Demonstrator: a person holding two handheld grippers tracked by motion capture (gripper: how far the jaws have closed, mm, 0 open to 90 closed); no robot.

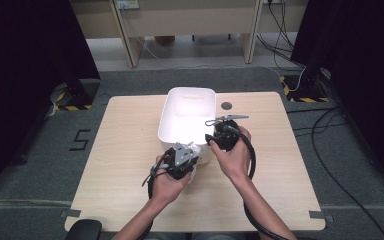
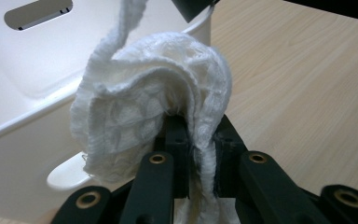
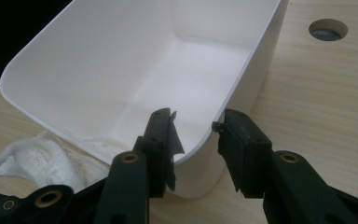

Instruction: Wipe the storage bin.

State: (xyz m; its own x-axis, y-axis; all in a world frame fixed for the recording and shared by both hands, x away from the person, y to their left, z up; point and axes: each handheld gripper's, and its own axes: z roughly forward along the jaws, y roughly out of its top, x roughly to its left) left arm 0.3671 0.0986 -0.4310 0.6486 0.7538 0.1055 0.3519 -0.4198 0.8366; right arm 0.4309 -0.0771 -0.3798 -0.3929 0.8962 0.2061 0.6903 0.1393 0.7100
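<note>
A large digit 5 point(image 1: 79, 140) was marked on the grey floor at 9 o'clock from the table point(image 1: 130, 190); no other writing could be read. The white bin point(image 1: 187, 107) stood at the table's centre, with bare wood open on both sides and along the near edge, and a round cable hole point(image 1: 226, 106) at 2 o'clock from it. The left gripper point(image 2: 200, 140) had its jaws clamped shut on a white lacy cloth point(image 2: 158, 98), which bunched up above the jaws and trailed a strip toward 12 o'clock, just beside the bin's near corner. The right gripper point(image 3: 196, 123) straddled the bin's near right wall, one jaw inside, one outside, neither pad pressing on the wall. From it, the cloth lay at 8 o'clock, against the bin's outer corner
</note>
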